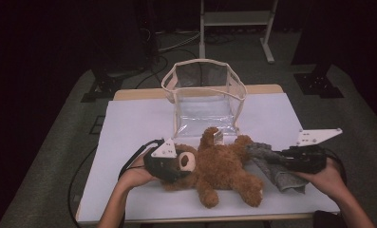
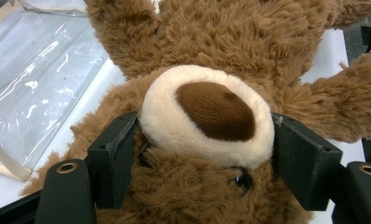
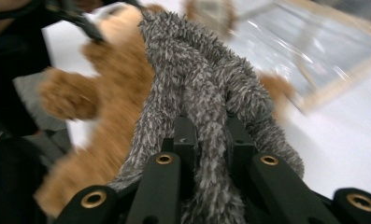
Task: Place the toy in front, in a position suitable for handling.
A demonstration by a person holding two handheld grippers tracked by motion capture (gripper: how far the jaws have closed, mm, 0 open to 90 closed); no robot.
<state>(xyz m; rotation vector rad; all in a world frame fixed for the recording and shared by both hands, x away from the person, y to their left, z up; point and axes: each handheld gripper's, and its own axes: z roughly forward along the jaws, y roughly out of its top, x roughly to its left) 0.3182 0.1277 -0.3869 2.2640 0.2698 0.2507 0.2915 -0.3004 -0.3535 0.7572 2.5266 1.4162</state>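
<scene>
Bear (image 1: pixel 219 168) lies on its back across the near part of the table (image 1: pixel 129 123), head toward your left, with the clear bag (image 1: pixel 204 95) standing open just behind it. Your left gripper (image 1: pixel 176 164) has its jaws clamped on the bear's head; in the left gripper view they press into the fur on either side of the muzzle (image 2: pixel 206 114). Your right gripper (image 1: pixel 283 159) has its jaws pinched tight on a grey cloth (image 1: pixel 271 166) beside the bear's legs.

The step in hand looks like freeing the cloth from the bear while you pin the bear down. Next, keep the head held firm and draw the cloth clear to the right, watching that its shaggy pile does not snag on the bear's leg.

From the high view you get the layout: bear, cloth and bag in relation, and the cloth draping down from the right gripper onto the table. The right gripper view adds that the cloth (image 3: pixel 197 93) is bunched in a thick fold between the jaws, though it is blurred. The left gripper view alone shows how squarely the muzzle sits between its jaws, and the bag's clear wall (image 2: pixel 38 79) lying close beside the bear's arm.
</scene>
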